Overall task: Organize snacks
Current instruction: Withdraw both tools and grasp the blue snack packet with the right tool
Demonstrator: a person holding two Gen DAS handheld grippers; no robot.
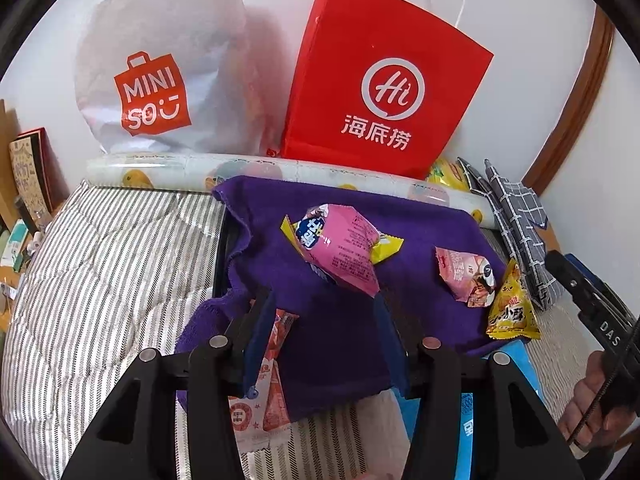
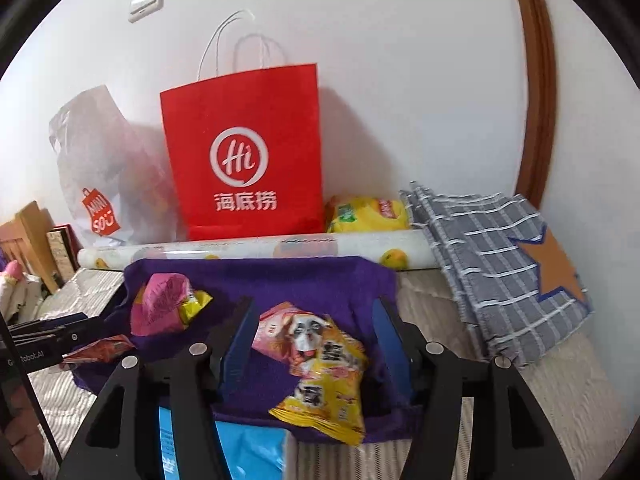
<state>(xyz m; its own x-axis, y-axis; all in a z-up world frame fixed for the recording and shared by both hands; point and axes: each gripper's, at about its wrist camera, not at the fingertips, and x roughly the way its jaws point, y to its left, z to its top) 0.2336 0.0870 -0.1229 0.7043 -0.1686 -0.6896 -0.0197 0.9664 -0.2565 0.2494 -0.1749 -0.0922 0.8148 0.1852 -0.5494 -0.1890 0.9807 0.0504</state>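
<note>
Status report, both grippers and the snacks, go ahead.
Both grippers open, left gripper, right gripper, holding nothing. Snack packets loose on purple towel. Nothing blocking.

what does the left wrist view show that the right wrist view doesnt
Only the left wrist view shows the person's hand at the lower right and the left gripper with its jaws apart over the cloth, nothing between them.

Only the right wrist view shows the wall switch, the orange star on the checked cloth, and the right gripper open around the yellow snack packet.

Both show the red paper bag, the white plastic bag, the purple cloth, the big pink snack packet, the patterned roll and the striped bedding.
</note>
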